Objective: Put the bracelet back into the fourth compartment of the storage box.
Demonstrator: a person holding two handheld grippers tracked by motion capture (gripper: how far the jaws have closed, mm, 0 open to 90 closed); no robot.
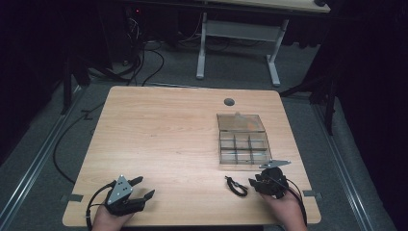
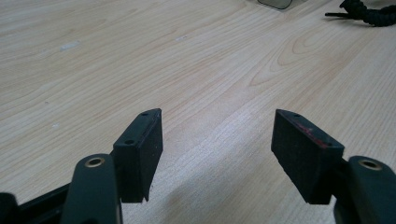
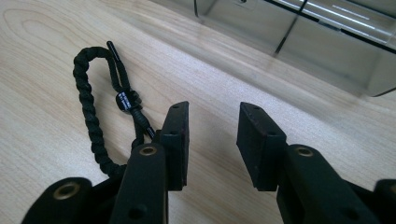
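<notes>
A black braided cord bracelet (image 1: 235,186) (image 3: 88,107) lies flat on the wooden table (image 1: 168,134) near the front edge. My right gripper (image 1: 256,181) (image 3: 214,121) is just right of it, open, with bare wood between its jaws; the cord runs beside and under the left jaw. A clear compartment box (image 1: 243,142) (image 3: 327,42) with its lid up stands just beyond that gripper. My left gripper (image 1: 144,187) (image 2: 217,135) rests at the front left, open and holding nothing. In the left gripper view the bracelet (image 2: 373,16) shows far off at the top right.
A round cable hole (image 1: 229,102) sits near the table's far edge. Beyond the table stands a white-legged desk (image 1: 238,33), with cables (image 1: 144,57) on the dark floor. The box's corner (image 2: 278,3) peeks in at the top of the left gripper view.
</notes>
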